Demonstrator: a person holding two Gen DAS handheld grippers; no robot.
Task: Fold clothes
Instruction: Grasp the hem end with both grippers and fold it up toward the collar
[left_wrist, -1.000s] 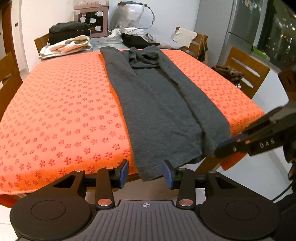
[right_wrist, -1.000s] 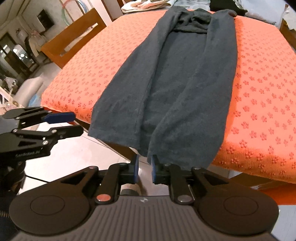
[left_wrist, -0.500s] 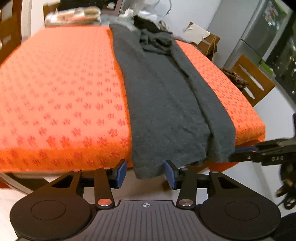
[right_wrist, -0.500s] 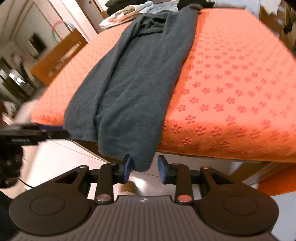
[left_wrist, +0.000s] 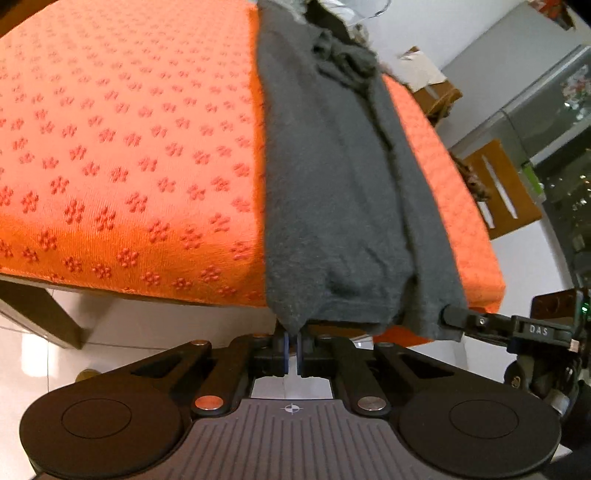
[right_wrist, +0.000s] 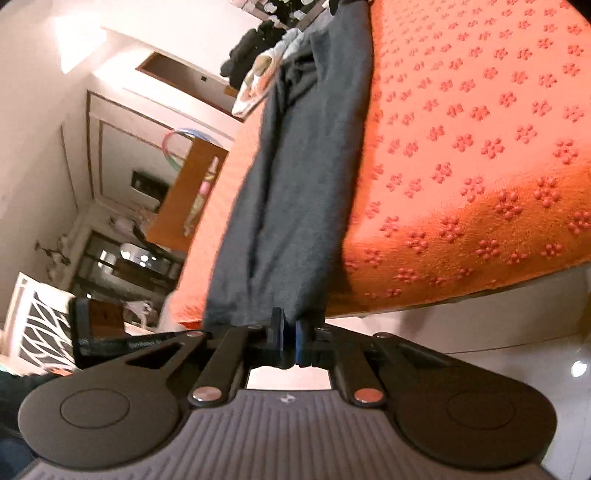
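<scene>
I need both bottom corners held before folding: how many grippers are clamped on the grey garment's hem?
2. The left gripper is shut on the grey garment at its near-left hem corner; the right gripper is shut on the opposite hem corner.

A second ago both pairs of blue pads stood apart, short of the hanging hem. Now the left gripper has clamped the dark grey garment at one hem corner — the right gripper has pinched the other, the cloth caught between its fingers.
</scene>
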